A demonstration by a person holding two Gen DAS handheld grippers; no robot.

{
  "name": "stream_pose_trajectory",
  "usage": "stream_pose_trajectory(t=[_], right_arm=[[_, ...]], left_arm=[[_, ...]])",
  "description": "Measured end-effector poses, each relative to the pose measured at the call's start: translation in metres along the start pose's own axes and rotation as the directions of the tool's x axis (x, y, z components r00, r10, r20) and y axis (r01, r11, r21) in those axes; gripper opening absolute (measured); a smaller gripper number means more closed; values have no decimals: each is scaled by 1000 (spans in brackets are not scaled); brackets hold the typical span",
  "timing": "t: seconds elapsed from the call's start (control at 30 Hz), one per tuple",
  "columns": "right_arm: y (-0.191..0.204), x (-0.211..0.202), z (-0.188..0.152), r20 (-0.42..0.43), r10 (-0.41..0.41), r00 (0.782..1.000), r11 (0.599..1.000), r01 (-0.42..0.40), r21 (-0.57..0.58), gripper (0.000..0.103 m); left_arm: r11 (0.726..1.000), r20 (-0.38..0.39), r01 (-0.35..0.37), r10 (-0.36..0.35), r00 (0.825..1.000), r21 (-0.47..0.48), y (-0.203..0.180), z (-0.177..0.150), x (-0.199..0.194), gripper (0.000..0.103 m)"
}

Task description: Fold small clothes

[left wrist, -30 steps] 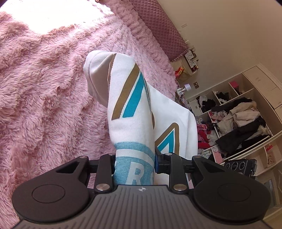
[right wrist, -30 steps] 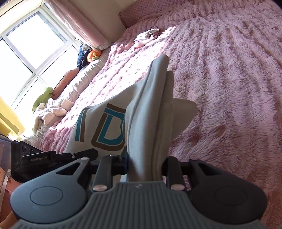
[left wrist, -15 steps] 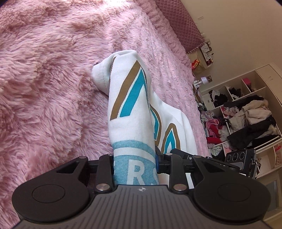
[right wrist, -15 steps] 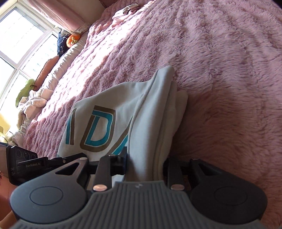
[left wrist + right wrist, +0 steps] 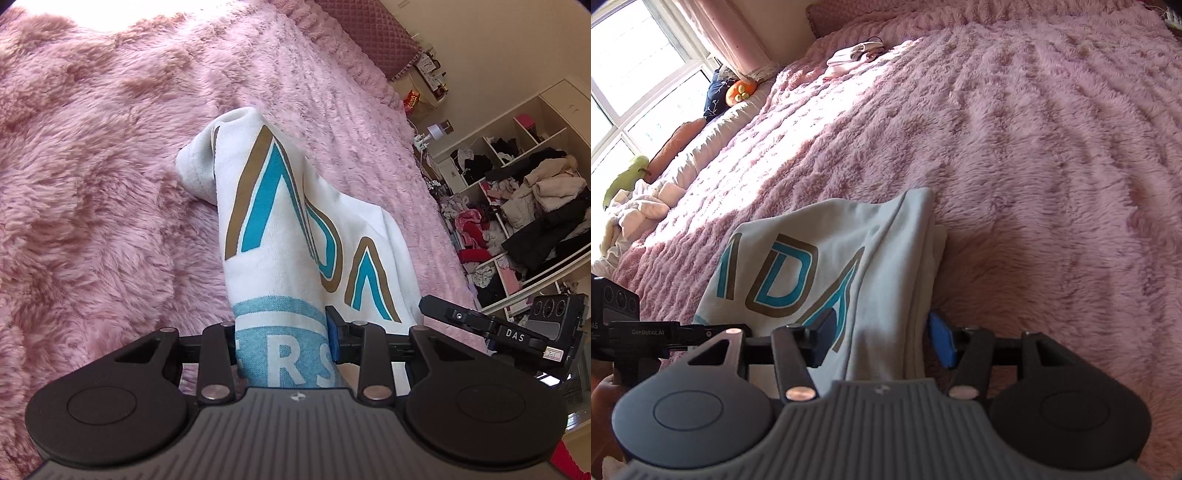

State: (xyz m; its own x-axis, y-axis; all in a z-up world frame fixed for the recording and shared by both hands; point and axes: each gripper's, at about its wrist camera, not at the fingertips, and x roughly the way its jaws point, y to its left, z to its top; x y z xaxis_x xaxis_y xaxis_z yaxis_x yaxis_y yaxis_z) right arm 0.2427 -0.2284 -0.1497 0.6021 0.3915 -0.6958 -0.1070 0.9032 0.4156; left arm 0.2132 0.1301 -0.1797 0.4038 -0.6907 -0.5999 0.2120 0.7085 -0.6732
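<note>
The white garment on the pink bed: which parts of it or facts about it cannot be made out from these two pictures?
- Left wrist view: the white garment has its near end hidden behind the left gripper.
- Right wrist view: its near edge is covered by the right gripper, whose jaws have just been opening.
- Printed word: folds break it.
- Garment type: cannot tell.

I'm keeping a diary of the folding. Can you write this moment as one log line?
step: laying shirt on blanket | left claw: gripping, easing open | right claw: just opened, cloth between
</note>
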Motion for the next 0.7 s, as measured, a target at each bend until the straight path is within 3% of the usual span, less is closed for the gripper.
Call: stream_pose_trajectory(t=[0.2,0.37,0.43,0.47,0.53,0.57,0.7], right_arm=[[39,-45,-46,27,138,990,981,-133,-143,64],[53,-23,-86,-72,141,987,974,-151,-169,63],[53,-18,-94,-77,130,989,977,-141,-162,64],[53,-17,-95,-76,130,989,976,-141,-163,64],[53,-15,-95,-78,138,987,977,-148,-155,65],[52,-14,-94,-84,144,986,977,-155,-144,65],[50,-12,-91,-104,158,982,975,-172,-138,65]], left_arm=[[989,93,-139,133,987,58,-13,-13,-30,50],[984,164,-67,95,982,-166,27,3,-39,51],[968,111,23,5,994,-251,48,16,-23,59],[945,69,80,-62,996,-317,59,22,-11,61],[876,18,204,-218,976,-436,78,28,16,64],[849,20,236,-257,966,-472,85,33,31,64],[845,36,287,-304,952,-450,84,61,64,65]])
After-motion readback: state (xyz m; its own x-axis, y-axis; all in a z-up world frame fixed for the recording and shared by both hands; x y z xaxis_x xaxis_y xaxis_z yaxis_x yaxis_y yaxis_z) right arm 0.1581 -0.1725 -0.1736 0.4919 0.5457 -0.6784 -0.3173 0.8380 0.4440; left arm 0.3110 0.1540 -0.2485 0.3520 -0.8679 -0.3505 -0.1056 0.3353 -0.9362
